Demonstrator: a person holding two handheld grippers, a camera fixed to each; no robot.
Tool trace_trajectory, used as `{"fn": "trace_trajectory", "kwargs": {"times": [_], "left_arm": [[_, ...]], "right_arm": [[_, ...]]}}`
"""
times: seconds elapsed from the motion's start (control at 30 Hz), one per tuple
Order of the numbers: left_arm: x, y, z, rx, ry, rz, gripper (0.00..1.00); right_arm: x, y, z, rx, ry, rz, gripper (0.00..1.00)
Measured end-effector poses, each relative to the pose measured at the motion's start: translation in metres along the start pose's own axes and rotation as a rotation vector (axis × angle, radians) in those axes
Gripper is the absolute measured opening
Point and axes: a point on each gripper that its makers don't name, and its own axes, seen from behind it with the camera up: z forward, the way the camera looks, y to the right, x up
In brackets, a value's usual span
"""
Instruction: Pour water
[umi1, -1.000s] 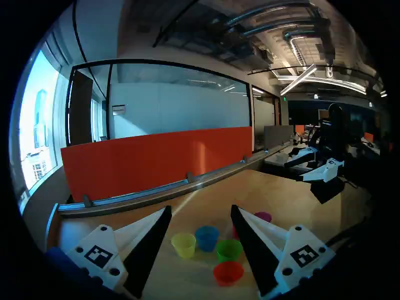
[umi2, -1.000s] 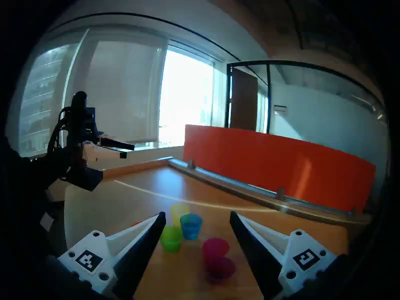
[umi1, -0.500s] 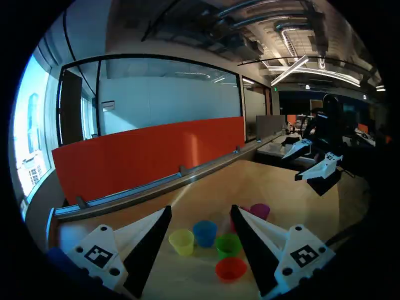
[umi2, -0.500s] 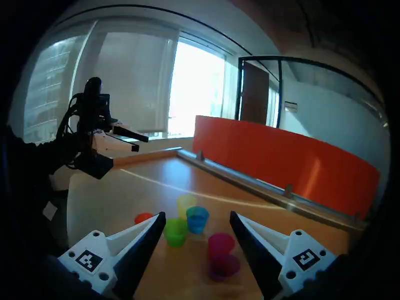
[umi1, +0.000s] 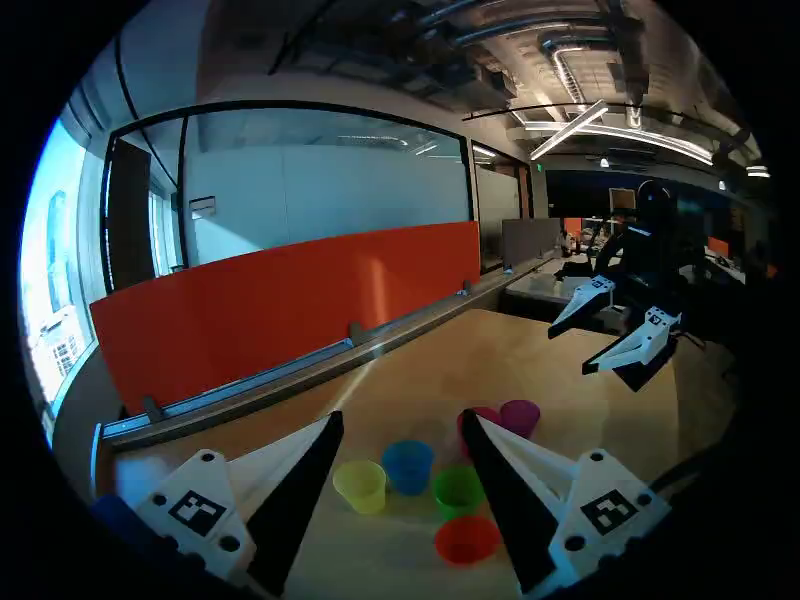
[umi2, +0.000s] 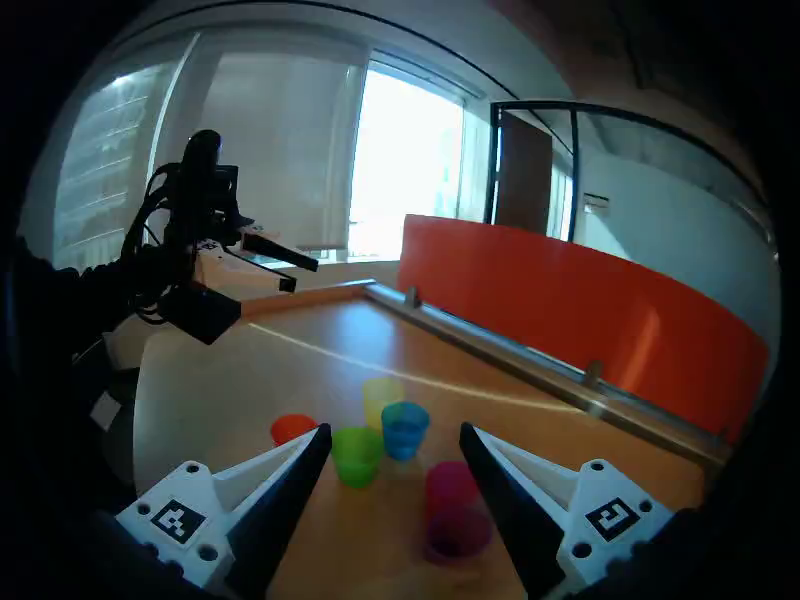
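Observation:
Several small plastic cups stand clustered on the wooden table. In the left gripper view they are yellow, blue, green, orange and magenta. My left gripper hovers open above and short of them, holding nothing. The right gripper view shows the orange cup, green cup, yellow cup, blue cup and a pink cup beside a purple one. My right gripper is open and empty. Each gripper appears far off in the other's view: right, left.
An orange divider panel with a metal rail runs along the table's far side. Bright windows lie beyond the table. A dark-sleeved arm holds the left gripper. Bare tabletop surrounds the cups.
Both views have swung a little, so the cups sit slightly differently in frame. The orange cup has come into the right gripper view. Each far-off gripper looks nearer. Both stay open.

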Motion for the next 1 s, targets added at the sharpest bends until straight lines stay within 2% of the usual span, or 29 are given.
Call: {"fn": "trace_trajectory", "kwargs": {"times": [0.4,1.0], "left_arm": [[-0.016,-0.009,0.025,-0.025,-0.034,0.023,0.88],[-0.046,-0.020,0.064,-0.080,-0.087,0.023,0.88]], "right_arm": [[-0.014,-0.005,0.030,0.041,-0.028,0.007,0.99],[-0.043,-0.005,0.072,0.091,-0.083,0.002,1.00]]}}
